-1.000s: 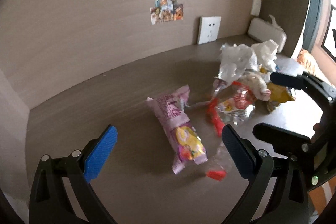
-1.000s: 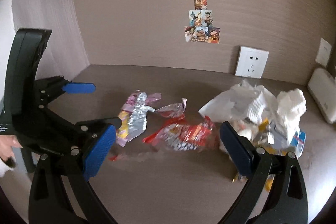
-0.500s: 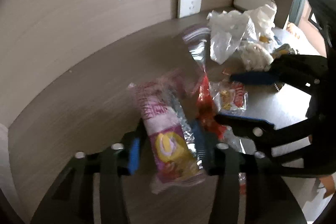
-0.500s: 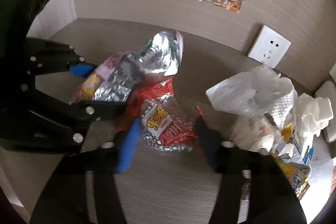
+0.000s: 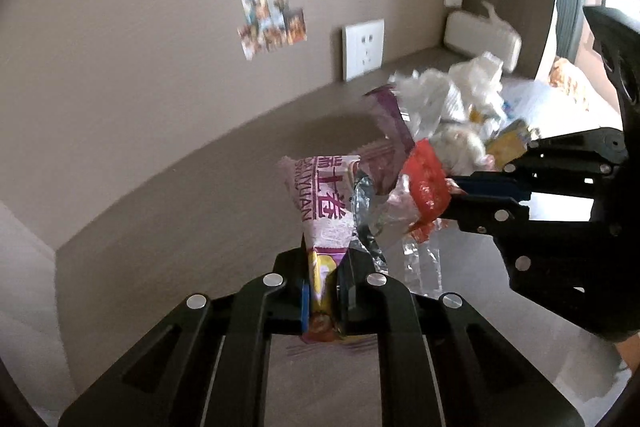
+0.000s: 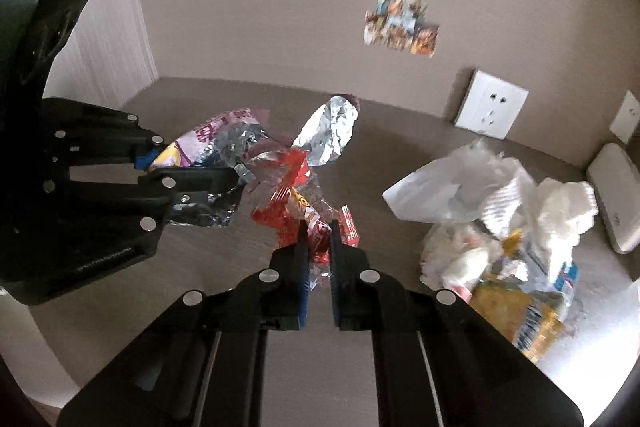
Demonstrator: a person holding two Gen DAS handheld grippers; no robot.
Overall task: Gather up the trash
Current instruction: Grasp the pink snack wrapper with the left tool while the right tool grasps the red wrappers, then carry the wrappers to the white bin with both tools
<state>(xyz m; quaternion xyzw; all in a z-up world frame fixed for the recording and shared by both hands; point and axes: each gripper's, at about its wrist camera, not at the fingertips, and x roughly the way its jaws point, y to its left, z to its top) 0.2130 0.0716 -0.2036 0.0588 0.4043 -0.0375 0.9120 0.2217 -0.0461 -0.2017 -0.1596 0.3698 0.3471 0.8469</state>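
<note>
A crinkly pink and purple snack wrapper (image 5: 325, 211) sticks up, pinched at its yellow end. A shiny red wrapper (image 6: 316, 227) is pinched too. A pile of white tissues and bags (image 6: 492, 203) lies on the brown counter (image 6: 400, 147).

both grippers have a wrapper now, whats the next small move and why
Probably carry both toward the trash pile on the right. The left gripper is clamped on the pink wrapper, the right gripper on the red wrapper, and no bin is in view.

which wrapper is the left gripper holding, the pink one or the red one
The pink wrapper, pinched in the left gripper; the red wrapper sits in the right gripper.
</note>
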